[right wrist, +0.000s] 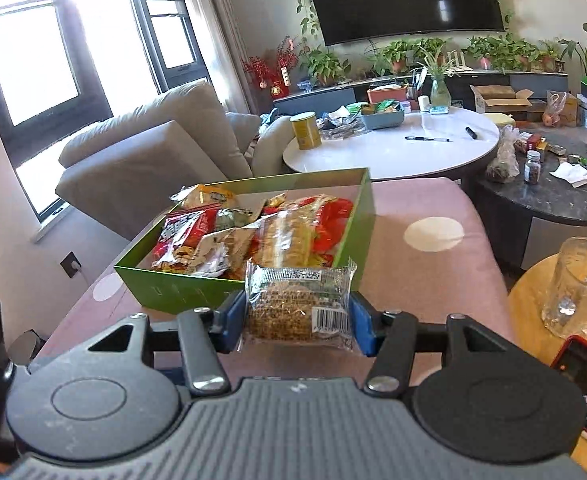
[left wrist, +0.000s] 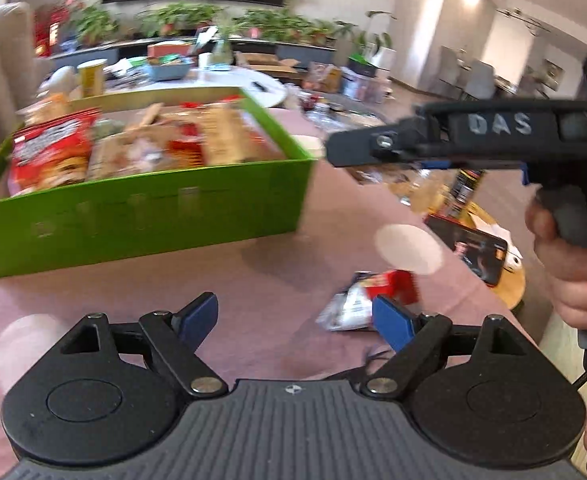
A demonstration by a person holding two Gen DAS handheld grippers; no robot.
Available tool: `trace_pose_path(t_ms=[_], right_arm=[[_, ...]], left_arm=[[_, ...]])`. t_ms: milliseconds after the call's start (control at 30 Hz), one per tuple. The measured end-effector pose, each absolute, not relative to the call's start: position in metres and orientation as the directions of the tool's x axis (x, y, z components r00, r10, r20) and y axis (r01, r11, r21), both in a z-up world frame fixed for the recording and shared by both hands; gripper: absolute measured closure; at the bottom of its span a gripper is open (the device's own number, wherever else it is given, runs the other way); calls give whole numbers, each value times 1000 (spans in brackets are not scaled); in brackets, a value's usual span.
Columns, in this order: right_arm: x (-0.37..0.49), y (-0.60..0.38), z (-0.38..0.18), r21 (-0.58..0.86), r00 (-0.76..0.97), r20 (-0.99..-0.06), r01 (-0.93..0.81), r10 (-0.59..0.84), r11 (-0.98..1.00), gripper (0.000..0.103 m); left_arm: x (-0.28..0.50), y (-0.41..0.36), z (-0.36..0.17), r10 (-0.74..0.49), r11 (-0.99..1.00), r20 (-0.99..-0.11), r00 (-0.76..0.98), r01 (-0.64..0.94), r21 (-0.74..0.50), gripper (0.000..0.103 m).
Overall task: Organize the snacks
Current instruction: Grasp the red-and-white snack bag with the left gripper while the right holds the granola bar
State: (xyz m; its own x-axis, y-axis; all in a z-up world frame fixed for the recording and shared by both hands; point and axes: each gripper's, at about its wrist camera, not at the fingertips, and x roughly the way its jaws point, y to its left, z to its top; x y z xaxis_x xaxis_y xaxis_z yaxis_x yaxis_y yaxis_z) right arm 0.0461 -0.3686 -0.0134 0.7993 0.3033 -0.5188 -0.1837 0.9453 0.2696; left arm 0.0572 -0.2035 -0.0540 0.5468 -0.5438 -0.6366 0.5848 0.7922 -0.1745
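Right hand-held gripper (right wrist: 298,322) clenched on a wrapped rice-cracker snack pack (right wrist: 299,307), just short of the green box (right wrist: 181,290).

Ahead of the right hand-held gripper, green box packed with snack bags, among them a red snack bag (right wrist: 181,236), on the pink dotted tabletop (right wrist: 433,276). Left hand-held gripper (left wrist: 295,322) spread wide, holding nothing, above the tabletop. Just beyond its right finger (left wrist: 393,322), a loose snack packet (left wrist: 367,296) lying flat. Farther right, a phone (left wrist: 469,250) on a round wooden side table (left wrist: 511,280).
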Motion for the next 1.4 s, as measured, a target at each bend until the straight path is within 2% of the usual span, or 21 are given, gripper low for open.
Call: trace_pose_path(t_ms=[200,367,400,533,633,1000,1100,1233,1300,1367,1400], right_arm=[[47,-380,-23,273,793,-539,-155,284,950,32],[50,-379,-30,277,784,-549,-155,289,948,32],[50,-379,-31,275,782,-551,-160,292,948,32],[48,-374,-32,254,774,-559,-182,298,950,32],[46,-373,-34,255,772,-561,-183,299,949,32],[38,-359,-27,259,771,-565,-175,296,950,32],[37,-352,-24,256,769,-565,-180,298,950,32],[37,-342,-21,247,768,-568,-185,297,951,32],[36,-340,-21,242,769,-571,-177,288,954,32],[35,-339,-22,241,769,-574,-169,281,956,32],[35,-339,-22,243,767,-578,-165,280,956,32]], left_arm=[[52,-236,-61,-582,744,-643,497,644,-176,19],[58,-254,-70,-563,749,-663,494,644,-156,19],[59,-256,-72,-560,752,-665,494,640,-157,21],[60,-258,-75,-561,741,-667,490,657,-141,44],[58,-252,-72,-565,738,-677,473,657,-156,55],[51,-194,-59,-488,810,-659,573,578,-97,58],[54,-179,-55,-471,833,-643,604,544,-99,64],[56,-166,-50,-468,842,-627,622,529,-104,65],[54,-163,-51,-469,839,-635,614,534,-103,61],[53,-162,-55,-462,843,-638,616,528,-100,31],[51,-161,-58,-453,846,-643,618,525,-93,28]])
